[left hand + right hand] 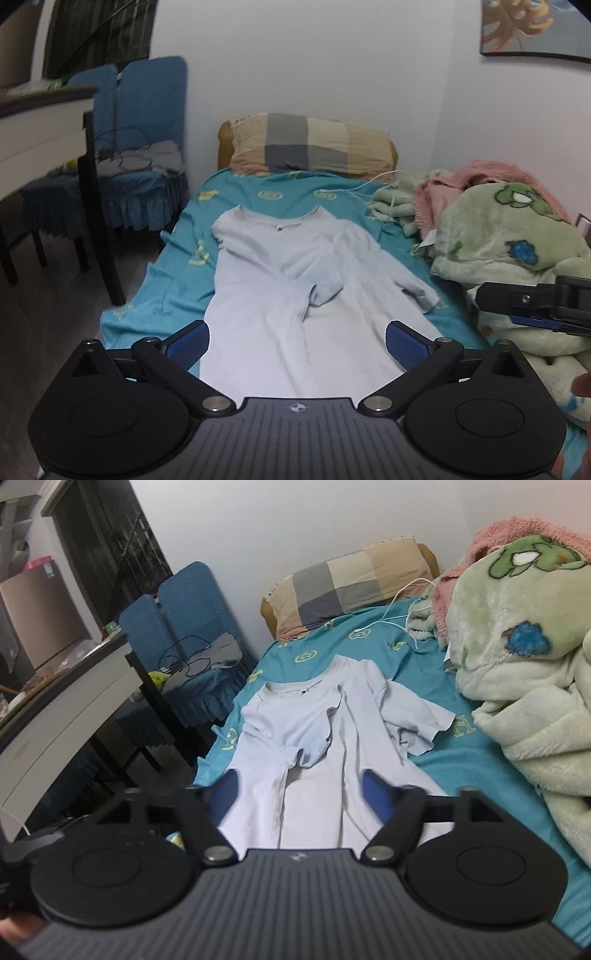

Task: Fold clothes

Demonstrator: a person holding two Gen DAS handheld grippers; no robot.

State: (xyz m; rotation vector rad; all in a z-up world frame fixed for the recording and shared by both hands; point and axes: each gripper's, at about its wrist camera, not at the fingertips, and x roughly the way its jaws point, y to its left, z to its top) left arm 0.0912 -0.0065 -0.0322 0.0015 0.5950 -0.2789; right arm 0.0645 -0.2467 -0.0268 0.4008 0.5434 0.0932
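Observation:
A pale blue T-shirt (266,266) (306,716) lies flat on the teal bed sheet (177,266) (461,768), neck toward the pillow. Its left side and sleeve are folded in over the body; the right sleeve (417,284) (424,720) lies spread to the right. My left gripper (295,332) hovers over the shirt's lower half, open, with nothing between its blue pads (188,343). My right gripper (299,782) is also open and empty above the shirt's lower part. In the left wrist view my right gripper (491,302) shows side-on at the right edge, in front of the blankets.
A checked pillow (306,147) (351,579) lies at the head of the bed. Bunched green and pink fleece blankets (509,236) (517,646) fill the bed's right side, with a white cable (369,184) (399,605) beside them. Blue-covered chairs (147,129) (192,609) and a table (37,122) (55,709) stand left.

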